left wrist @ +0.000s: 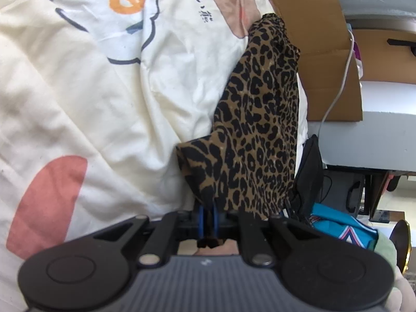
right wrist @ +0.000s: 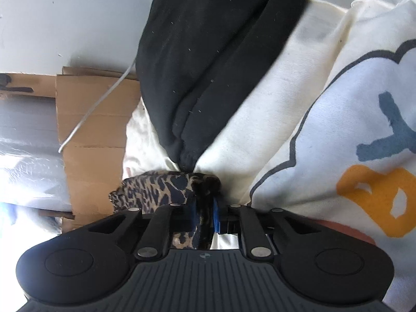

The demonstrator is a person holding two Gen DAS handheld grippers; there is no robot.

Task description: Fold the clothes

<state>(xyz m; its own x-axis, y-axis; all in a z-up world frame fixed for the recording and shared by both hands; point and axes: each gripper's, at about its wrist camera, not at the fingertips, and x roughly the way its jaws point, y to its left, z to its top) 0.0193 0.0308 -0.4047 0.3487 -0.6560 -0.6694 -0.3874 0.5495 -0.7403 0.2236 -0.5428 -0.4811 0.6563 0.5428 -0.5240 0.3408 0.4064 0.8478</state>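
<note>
Leopard-print garment [left wrist: 256, 127] is clamped in both jaws, left gripper [left wrist: 208, 217] and right gripper [right wrist: 205, 212], stretched ahead between them, probably for folding over the quilt [left wrist: 78, 98].

Two close wrist views down onto shared leopard-print cloth [left wrist: 254, 130] and cream bedding [right wrist: 273, 104].
</note>
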